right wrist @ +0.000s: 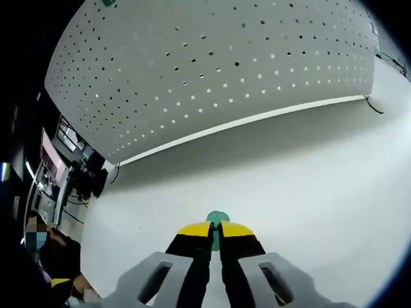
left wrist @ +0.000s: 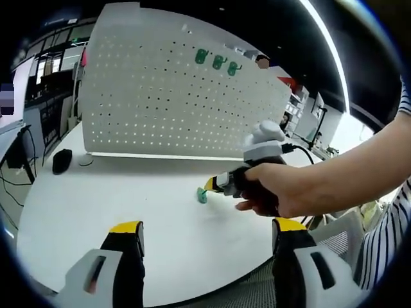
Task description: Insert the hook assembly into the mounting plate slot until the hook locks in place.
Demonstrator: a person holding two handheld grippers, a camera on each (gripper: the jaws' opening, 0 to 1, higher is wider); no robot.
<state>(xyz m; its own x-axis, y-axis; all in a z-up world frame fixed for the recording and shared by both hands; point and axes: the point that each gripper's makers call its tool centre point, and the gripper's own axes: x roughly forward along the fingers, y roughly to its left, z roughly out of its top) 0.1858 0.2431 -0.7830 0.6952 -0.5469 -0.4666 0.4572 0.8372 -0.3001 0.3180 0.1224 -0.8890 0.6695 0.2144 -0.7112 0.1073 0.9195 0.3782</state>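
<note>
Small green hook [right wrist: 218,218], rounded plastic head poking out past yellow tips, pinched in right claw [right wrist: 216,236], jaws clenched on it with only a sliver of gap. Low over white tabletop [right wrist: 308,186], well short of pegboard [right wrist: 212,70]. Seen from left gripper view: same hook [left wrist: 203,196] at tabletop level, hanging from right claw [left wrist: 212,186] with a hand [left wrist: 270,189] wrapped round the handle. Left claw [left wrist: 204,232] released, jaws wide apart, nothing between, hovering at near edge of tabletop [left wrist: 96,199]. Left gripper view alone giving whole pegboard [left wrist: 173,96] upright at far side, three green hooks [left wrist: 218,62] already mounted in a row near its top, black mouse [left wrist: 61,160] lying left of board. Right gripper view adding board's lower edge close up
</note>
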